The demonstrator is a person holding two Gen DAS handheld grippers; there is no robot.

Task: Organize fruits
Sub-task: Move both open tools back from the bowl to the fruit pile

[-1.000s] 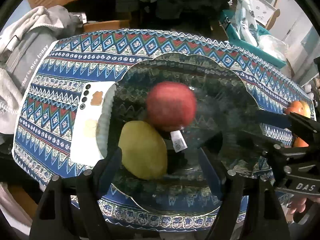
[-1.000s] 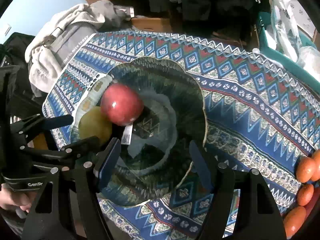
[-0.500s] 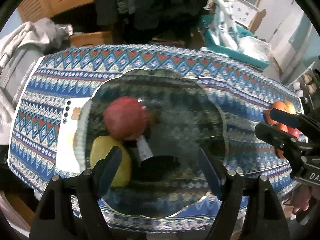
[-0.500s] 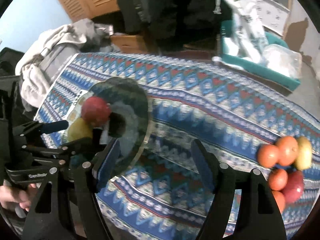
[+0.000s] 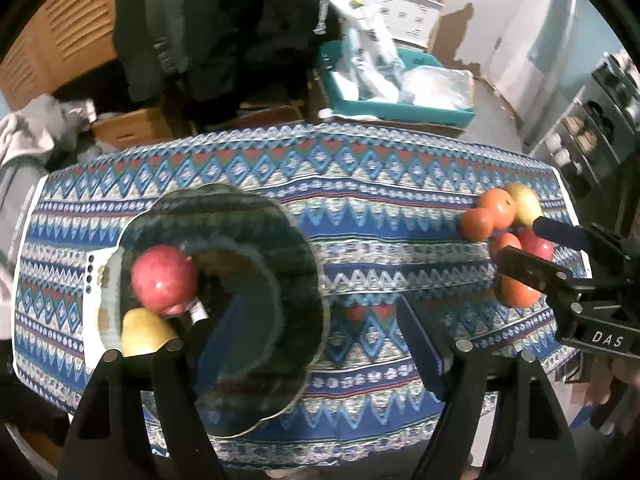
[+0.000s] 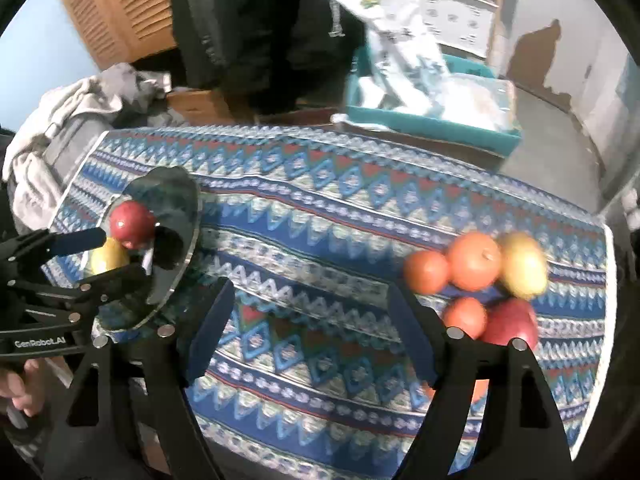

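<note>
A dark glass plate (image 5: 280, 264) lies on the left of the patterned tablecloth (image 5: 360, 184) and holds a red apple (image 5: 165, 280) and a yellow pear (image 5: 144, 332). It also shows in the right wrist view (image 6: 176, 188). A pile of oranges (image 6: 474, 260), a yellow fruit (image 6: 522, 264) and a red apple (image 6: 512, 322) lies at the table's right end; the pile shows in the left wrist view too (image 5: 496, 210). My left gripper (image 5: 316, 344) is open and empty above the plate's right rim. My right gripper (image 6: 310, 332) is open and empty, left of the pile.
A white phone (image 5: 92, 300) lies under the plate's left edge. Grey clothes (image 6: 68, 120) are heaped beyond the table's left end. A teal crate (image 6: 432, 128) with plastic bags and a cardboard box (image 5: 132, 128) stand behind the table.
Both grippers have pulled back and swung right, away from the plate. The fruit pile at the right end has come into fuller view. The apple and pear stay on the plate.
</note>
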